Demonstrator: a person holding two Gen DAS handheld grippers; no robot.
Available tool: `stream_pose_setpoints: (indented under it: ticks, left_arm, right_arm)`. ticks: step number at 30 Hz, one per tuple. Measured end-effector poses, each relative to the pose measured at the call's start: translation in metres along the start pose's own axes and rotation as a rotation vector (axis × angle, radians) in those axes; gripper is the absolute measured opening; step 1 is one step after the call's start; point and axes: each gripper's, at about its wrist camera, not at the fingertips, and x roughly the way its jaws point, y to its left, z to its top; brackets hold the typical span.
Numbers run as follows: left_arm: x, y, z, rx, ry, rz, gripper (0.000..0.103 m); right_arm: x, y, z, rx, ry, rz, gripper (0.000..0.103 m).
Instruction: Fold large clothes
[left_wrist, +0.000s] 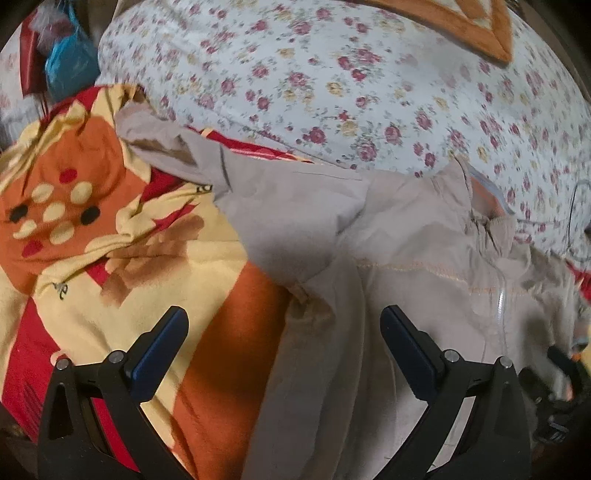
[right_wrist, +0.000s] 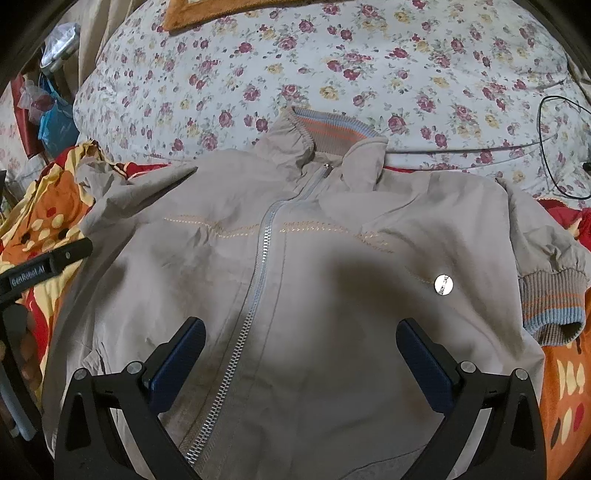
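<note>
Floral bedding (right_wrist: 369, 55) backs my zipped jacket (right_wrist: 295, 258), collar at twelve o'clock; both fingers spread, empty; left gripper (left_wrist: 284, 332) nearer its ten o'clock sleeve (left_wrist: 177, 147).

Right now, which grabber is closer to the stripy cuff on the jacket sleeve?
Right. The right gripper hovers open over the jacket front, with the striped cuff just off to its right. The left gripper hangs open over the opposite sleeve side.

matt beige woven jacket (right_wrist: 332, 295), metal zip (right_wrist: 258, 280), ribbed knit cuff (right_wrist: 552, 302), fleecy blanket (left_wrist: 110, 229)
</note>
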Motion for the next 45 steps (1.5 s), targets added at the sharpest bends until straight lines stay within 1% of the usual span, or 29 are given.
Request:
stream_pose_setpoints:
  ticks: [2,4,7,12,15,17,18,21,23,26,27,28,29,30,31,32,33,34,36,39,40,44,45]
  left_arm:
    - [-0.001,0.011,0.01,-0.028,0.0,-0.003,0.103]
    - [-0.003,0.026,0.023,-0.063,-0.019,0.033,0.103]
    - [0.001,0.052,0.045,-0.134,-0.016,0.027,0.103]
    - [0.03,0.102,0.088,-0.297,-0.008,0.045,0.103]
    - [0.049,0.131,0.112,-0.383,-0.03,0.076,0.103]
    - [0.059,0.143,0.124,-0.406,-0.049,0.107,0.103]
    - [0.067,0.15,0.133,-0.415,-0.056,0.135,0.103]
    - [0.088,0.164,0.148,-0.441,-0.055,0.169,0.103]
    - [0.097,0.171,0.154,-0.457,-0.074,0.186,0.103]
    - [0.11,0.176,0.161,-0.45,-0.099,0.213,0.103]
    - [0.114,0.177,0.162,-0.444,-0.099,0.214,0.098]
    - [0.117,0.177,0.163,-0.434,-0.098,0.207,0.08]
    - [0.122,0.177,0.165,-0.426,-0.09,0.188,0.064]
    - [0.126,0.177,0.166,-0.425,-0.066,0.148,0.029]
    - [0.128,0.178,0.165,-0.44,-0.039,0.103,0.014]
    - [0.125,0.178,0.164,-0.46,-0.04,0.076,0.014]
    - [0.118,0.177,0.162,-0.471,-0.066,0.049,0.013]
    - [0.111,0.173,0.161,-0.465,-0.083,0.028,0.01]
    - [0.094,0.159,0.161,-0.426,-0.112,-0.028,0.009]
    - [0.063,0.129,0.158,-0.358,-0.145,-0.136,0.008]
    - [0.048,0.112,0.157,-0.32,-0.161,-0.183,0.008]
    - [0.0,0.048,0.157,-0.188,-0.205,-0.321,0.008]
    - [-0.013,0.024,0.152,-0.144,-0.206,-0.378,0.008]
  right_arm:
    - [0.0,0.0,0.001,-0.001,0.0,0.004,0.103]
    - [0.001,0.0,0.001,0.0,0.004,0.011,0.103]
    - [0.004,-0.001,0.001,0.007,0.015,0.017,0.103]
    - [0.01,-0.003,-0.001,0.025,0.042,0.031,0.103]
    - [0.012,-0.003,-0.001,0.025,0.045,0.032,0.103]
    - [0.016,-0.002,-0.001,0.023,0.053,0.032,0.103]
    - [0.018,-0.002,-0.002,0.022,0.06,0.031,0.103]
    - [0.022,0.0,-0.003,0.008,0.066,0.025,0.103]
    - [0.023,0.002,-0.003,-0.009,0.066,0.021,0.103]
    - [0.026,0.003,-0.003,-0.018,0.067,0.025,0.103]
    - [0.026,0.003,-0.004,-0.019,0.067,0.026,0.103]
    - [0.026,0.002,-0.003,-0.018,0.067,0.028,0.103]
    - [0.026,0.002,-0.003,-0.017,0.066,0.03,0.103]
    - [0.026,0.002,-0.003,-0.015,0.066,0.032,0.103]
    - [0.025,0.001,-0.002,-0.011,0.065,0.036,0.103]
    - [0.025,0.0,-0.002,-0.006,0.064,0.039,0.103]
    - [0.023,-0.001,-0.001,0.004,0.061,0.046,0.103]
    - [0.022,-0.002,-0.001,0.012,0.057,0.051,0.103]
    - [0.016,-0.006,0.002,0.04,0.035,0.067,0.103]
    - [0.004,-0.012,0.006,0.069,-0.008,0.066,0.103]
    - [0.0,-0.015,0.008,0.075,-0.025,0.058,0.103]
    - [-0.009,-0.024,0.011,0.106,-0.054,0.048,0.103]
    - [-0.011,-0.027,0.012,0.118,-0.061,0.048,0.103]
